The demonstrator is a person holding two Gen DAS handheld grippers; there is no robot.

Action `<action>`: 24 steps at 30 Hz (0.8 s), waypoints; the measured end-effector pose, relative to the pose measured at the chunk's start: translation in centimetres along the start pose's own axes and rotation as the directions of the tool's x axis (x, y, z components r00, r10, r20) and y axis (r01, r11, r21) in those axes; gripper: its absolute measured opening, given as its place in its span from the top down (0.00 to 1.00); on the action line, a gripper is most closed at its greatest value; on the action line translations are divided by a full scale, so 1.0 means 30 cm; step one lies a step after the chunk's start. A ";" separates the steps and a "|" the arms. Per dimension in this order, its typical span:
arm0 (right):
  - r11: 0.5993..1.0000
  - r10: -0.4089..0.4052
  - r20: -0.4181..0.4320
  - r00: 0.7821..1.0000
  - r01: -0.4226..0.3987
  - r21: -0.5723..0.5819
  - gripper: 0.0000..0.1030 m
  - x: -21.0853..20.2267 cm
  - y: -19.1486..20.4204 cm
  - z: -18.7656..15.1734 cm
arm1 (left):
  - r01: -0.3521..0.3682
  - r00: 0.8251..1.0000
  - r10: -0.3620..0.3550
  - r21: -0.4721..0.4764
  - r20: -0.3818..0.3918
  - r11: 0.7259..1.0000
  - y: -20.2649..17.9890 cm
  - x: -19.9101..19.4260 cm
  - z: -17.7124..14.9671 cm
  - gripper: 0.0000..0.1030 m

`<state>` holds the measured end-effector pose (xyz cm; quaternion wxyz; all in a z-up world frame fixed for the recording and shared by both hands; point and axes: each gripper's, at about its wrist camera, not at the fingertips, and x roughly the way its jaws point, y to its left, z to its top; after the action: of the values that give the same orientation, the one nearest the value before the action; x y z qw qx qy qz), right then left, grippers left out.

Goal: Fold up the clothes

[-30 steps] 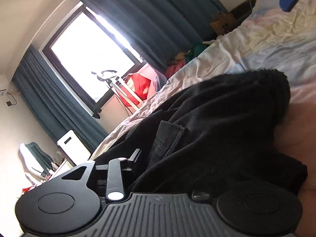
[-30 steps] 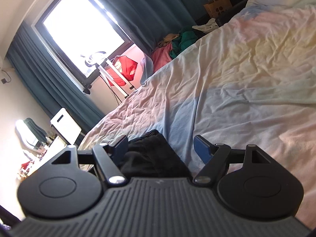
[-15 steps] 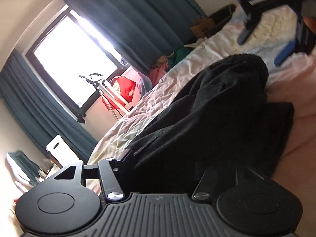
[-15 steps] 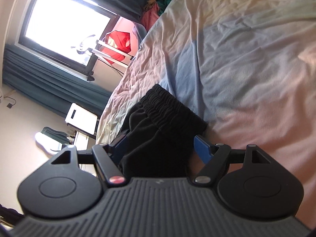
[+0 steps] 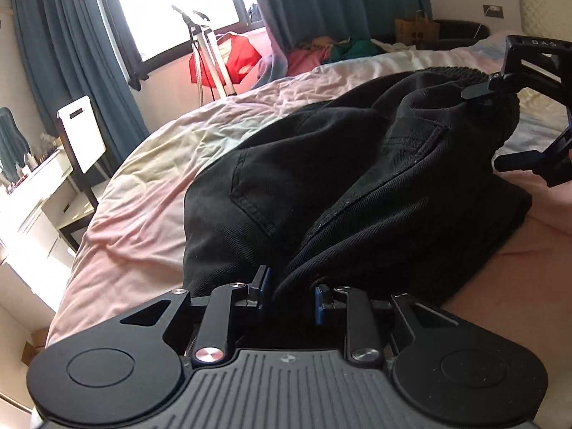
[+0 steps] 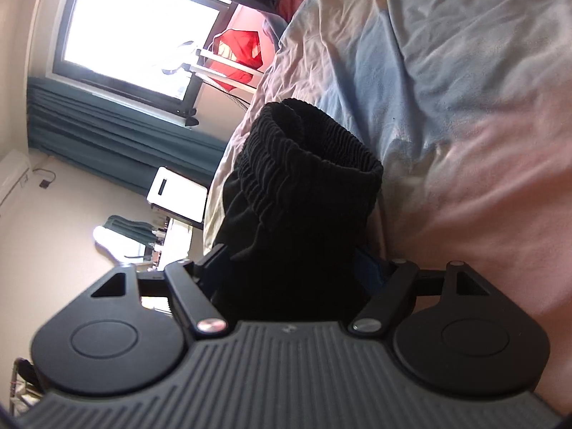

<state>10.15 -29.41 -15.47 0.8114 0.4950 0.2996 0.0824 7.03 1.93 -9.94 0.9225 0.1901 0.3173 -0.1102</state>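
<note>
A pair of black trousers (image 5: pixel 357 178) lies bunched in a heap on the bed (image 5: pixel 150 193), which is covered by a wrinkled sheet in pale pink, yellow and blue patches. All places here are given from the trousers.

At their near edge in the left wrist view, the left tool (image 5: pixel 289 295) has its blue-padded jaws closing, with a fold of the black cloth between them; whether the pads already press the cloth cannot be told, since a narrow gap shows beside the left pad. A back pocket with stitched seams faces up on the heap just beyond that tool.

At the far right end of the trousers, where the ribbed elastic waistband (image 6: pixel 304 157) stands up in a curled ring, the right tool (image 6: pixel 289 268) straddles the cloth. Its jaws are opening and stand wide, with the bundled fabric between them and filling the gap. In the left wrist view this same tool shows at the right edge, over the waistband end.

Beyond the trousers, past the bed's far side, a red garment (image 5: pixel 236 57) hangs on a rack below the bright window (image 5: pixel 171 3), flanked by teal curtains (image 5: pixel 71 57).
</note>
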 end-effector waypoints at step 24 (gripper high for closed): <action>0.971 0.166 -0.108 0.980 -0.182 -0.158 0.12 0.086 0.062 -0.011 | 0.080 0.995 -0.096 -0.327 -0.034 0.942 0.245 0.066 0.037 0.74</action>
<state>12.35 -27.13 -15.04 0.8247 0.4451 0.2849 0.2013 11.56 7.95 -8.31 0.9273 0.0236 0.3619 -0.0928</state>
